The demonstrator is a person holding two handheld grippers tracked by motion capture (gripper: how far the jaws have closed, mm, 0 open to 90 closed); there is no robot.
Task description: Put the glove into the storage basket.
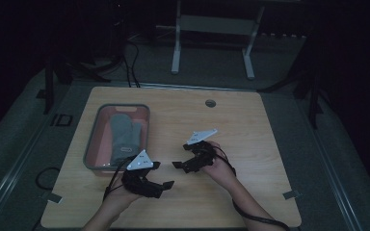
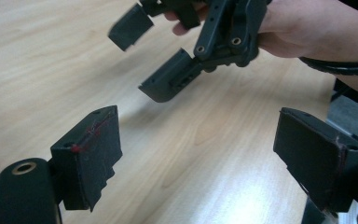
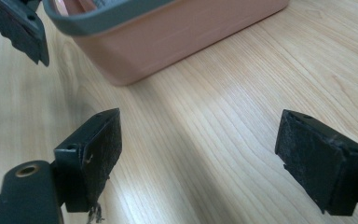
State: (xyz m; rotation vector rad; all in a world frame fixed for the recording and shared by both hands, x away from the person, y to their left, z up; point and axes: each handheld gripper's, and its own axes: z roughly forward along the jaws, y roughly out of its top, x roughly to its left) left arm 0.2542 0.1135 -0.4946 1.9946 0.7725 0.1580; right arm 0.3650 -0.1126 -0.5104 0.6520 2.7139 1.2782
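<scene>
Holding my left gripper and right gripper wide open and empty, I judge the grey mitt, probably soft and light, lying in the bin beyond my left gripper, easiest pinched at its cuff.

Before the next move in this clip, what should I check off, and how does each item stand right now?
1. Left tongs open with nothing between the jaws: ok, bare wood shows between them in the left gripper view.
2. Right tongs open and empty: ok, same in the right gripper view.
3. Grey glove lies inside the pink bin: ok.
4. Bin sits flat on the table, fully on the top: ok.
5. Both tongs apart from each other and from the bin: ok, there are gaps in the high view.
6. Whether anything lies under the glove in the bin: cannot tell, the picture is too dark.
</scene>
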